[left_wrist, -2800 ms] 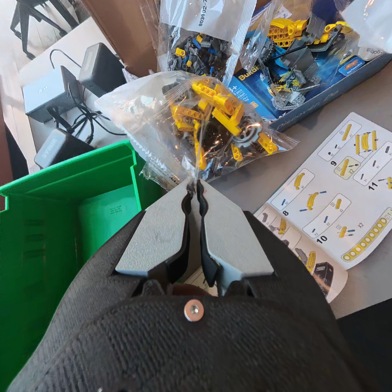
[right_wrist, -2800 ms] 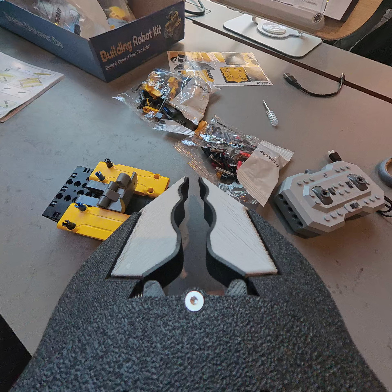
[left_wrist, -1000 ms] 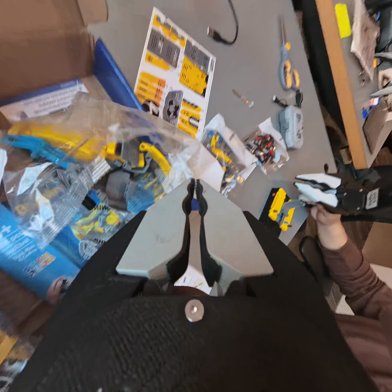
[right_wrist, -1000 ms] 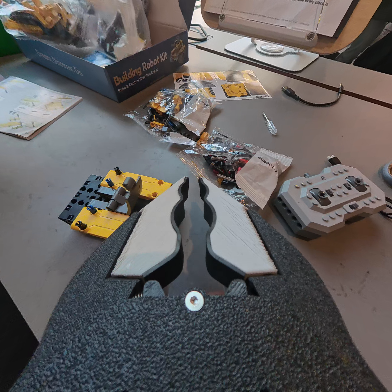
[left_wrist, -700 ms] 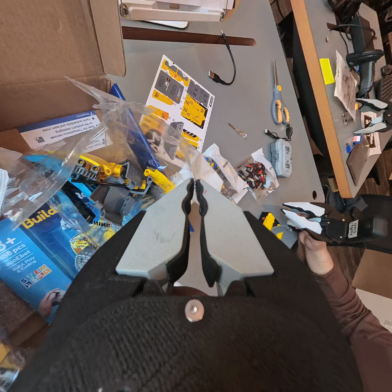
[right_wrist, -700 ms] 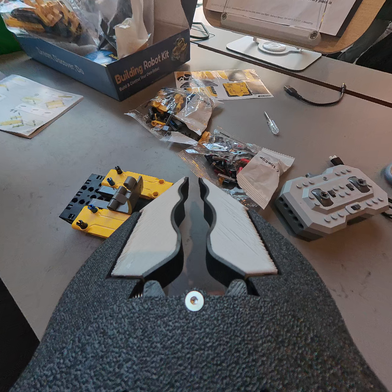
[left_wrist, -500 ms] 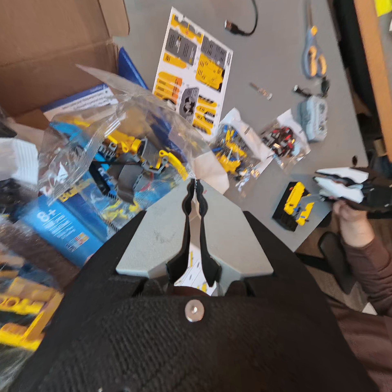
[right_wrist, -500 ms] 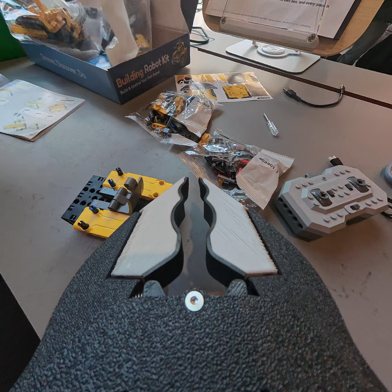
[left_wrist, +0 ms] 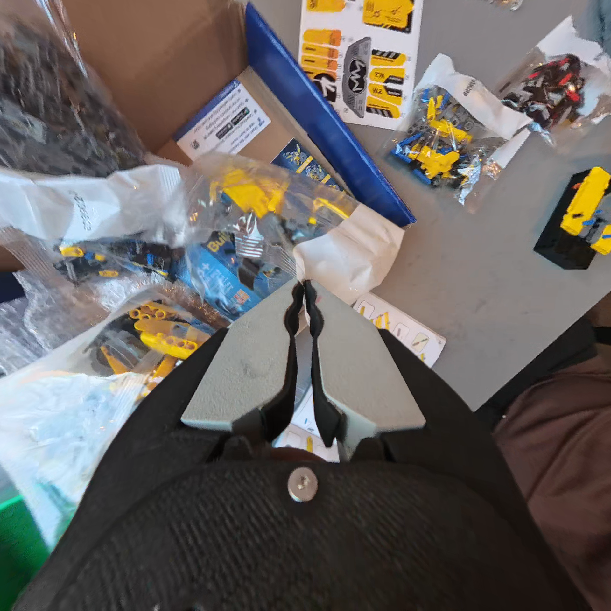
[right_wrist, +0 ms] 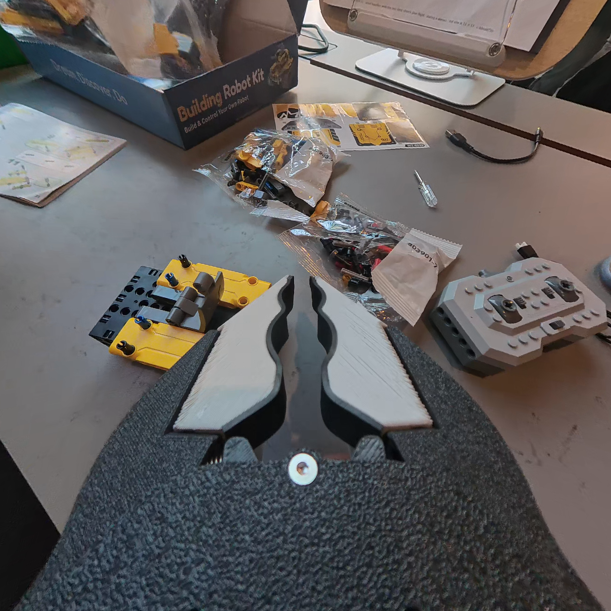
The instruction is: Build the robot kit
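My left gripper (left_wrist: 304, 283) is shut on the edge of a clear plastic bag of yellow and grey parts (left_wrist: 264, 211). It holds the bag over the open blue kit box (left_wrist: 324, 109). The bag shows blurred above the box in the right wrist view (right_wrist: 158, 36). My right gripper (right_wrist: 301, 280) is empty, its jaws a narrow gap apart, low over the grey table (right_wrist: 99, 251). It sits just right of a yellow and black brick assembly (right_wrist: 172, 307), which also shows in the left wrist view (left_wrist: 582, 224).
Two parts bags (right_wrist: 281, 168) (right_wrist: 363, 254), a grey control block (right_wrist: 522, 314), a small screwdriver (right_wrist: 426, 190), a sticker sheet (right_wrist: 347, 125), a black cable (right_wrist: 492, 148) and an instruction booklet (right_wrist: 49, 155) lie on the table. More bags (left_wrist: 148, 334) fill the box. A green bin (left_wrist: 16, 542) stands at lower left. Tip to tip, the grippers are about 40 centimeters apart. Measured from the fingertips, the grey control block (right_wrist: 522, 314) is 12 centimeters or so from the right gripper and 50 centimeters from the left.
My left gripper has carried the bag from over the green bin to over the blue box, and the view has swung and dropped closer. The right gripper has barely moved.
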Demonstrator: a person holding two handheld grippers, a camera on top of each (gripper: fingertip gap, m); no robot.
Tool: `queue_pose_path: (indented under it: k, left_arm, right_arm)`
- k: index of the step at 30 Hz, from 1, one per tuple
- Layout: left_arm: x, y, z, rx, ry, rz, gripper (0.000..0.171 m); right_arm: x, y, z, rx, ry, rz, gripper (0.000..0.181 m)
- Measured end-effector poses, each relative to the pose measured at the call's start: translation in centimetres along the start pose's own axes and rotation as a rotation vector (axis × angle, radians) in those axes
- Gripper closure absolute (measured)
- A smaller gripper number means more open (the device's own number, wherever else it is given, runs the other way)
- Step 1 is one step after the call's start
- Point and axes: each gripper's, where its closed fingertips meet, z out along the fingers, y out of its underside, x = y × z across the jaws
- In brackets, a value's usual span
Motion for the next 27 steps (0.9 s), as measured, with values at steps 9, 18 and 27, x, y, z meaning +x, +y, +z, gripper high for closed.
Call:
queue_pose_path:
  k: [9, 18, 27]
  left_arm:
    - [-0.2, 1.3, -3.0, -0.254, -0.173, 0.61, 0.171]
    - [0.9, 0.4, -2.9, -0.213, -0.204, 0.619, 0.171]
    - [4.6, -1.3, -7.5, -0.111, -0.25, 0.781, 0.171]
  right_arm:
    - [-0.2, -0.3, -0.2, 0.021, -0.009, -0.004, 0.172]
    - [-0.2, -0.5, -0.4, 0.04, -0.025, 0.01, 0.168]
    - [0.5, -1.2, -1.2, 0.109, -0.031, 0.08, 0.168]
